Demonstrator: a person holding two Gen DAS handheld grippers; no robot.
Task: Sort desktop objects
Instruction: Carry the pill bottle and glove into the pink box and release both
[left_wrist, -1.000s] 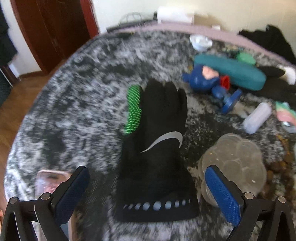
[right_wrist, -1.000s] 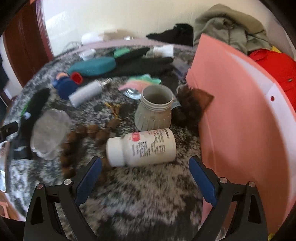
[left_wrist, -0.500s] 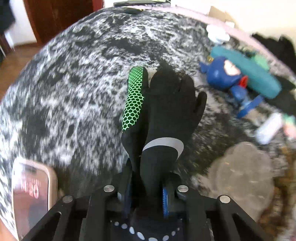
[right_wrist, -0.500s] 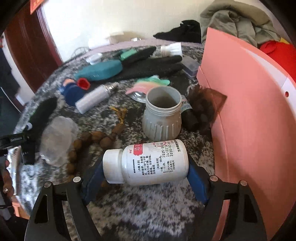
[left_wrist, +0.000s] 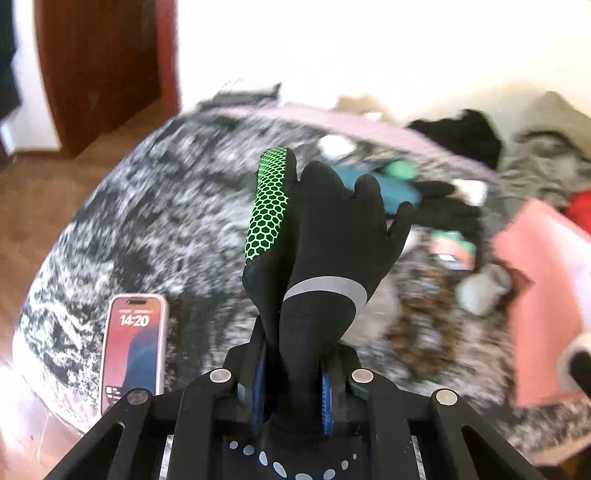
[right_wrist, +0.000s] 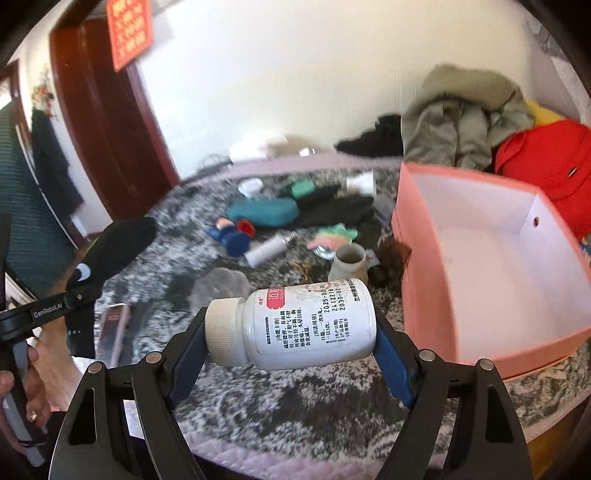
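My left gripper (left_wrist: 291, 391) is shut on the cuff end of a black glove (left_wrist: 332, 236) with a green honeycomb finger, held up off the speckled table (left_wrist: 155, 229). In the right wrist view that same black glove (right_wrist: 118, 247) hangs at the left, above the table. My right gripper (right_wrist: 291, 343) is shut on a white pill bottle (right_wrist: 306, 325), gripped sideways by cap and base and lifted above the table (right_wrist: 303, 410). An open pink box (right_wrist: 491, 266) with a white inside stands just right of the bottle.
A phone (left_wrist: 135, 343) lies at the table's near left edge. Farther back lie a teal case (right_wrist: 262, 212), a blue toy (right_wrist: 231, 236), a white tube (right_wrist: 269, 249), an open grey jar (right_wrist: 347, 260) and brown beads. Clothes (right_wrist: 465, 118) pile up behind the box.
Both grippers went from open to shut: the left took the glove's cuff, the right the pill bottle. Both then rose off the table with their objects.
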